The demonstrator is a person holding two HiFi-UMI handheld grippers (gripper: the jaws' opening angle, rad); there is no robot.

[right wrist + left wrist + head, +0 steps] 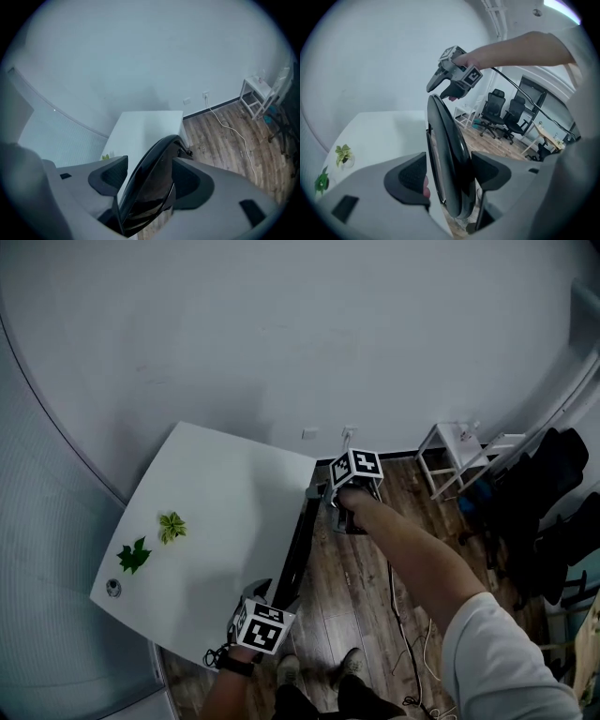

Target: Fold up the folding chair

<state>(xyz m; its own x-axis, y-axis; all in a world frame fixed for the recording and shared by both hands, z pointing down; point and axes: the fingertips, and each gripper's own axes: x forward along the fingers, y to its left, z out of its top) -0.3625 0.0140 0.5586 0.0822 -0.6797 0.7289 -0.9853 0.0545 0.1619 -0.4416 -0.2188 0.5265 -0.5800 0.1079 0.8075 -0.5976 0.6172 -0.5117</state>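
Chair (296, 549): looks folded flat, stands on edge just beside counter (225, 512) | long axis: runs along counter side, away from person | left claw (450, 180): straddles near end, jaws wide, not clamping | right claw (149, 176): straddles far end, jaws wide, not clamping | next, likely: both claws can lift clear straight upward

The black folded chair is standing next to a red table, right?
Not quite. The table is white, not red, as the head view shows. The black folded chair does stand next to it.
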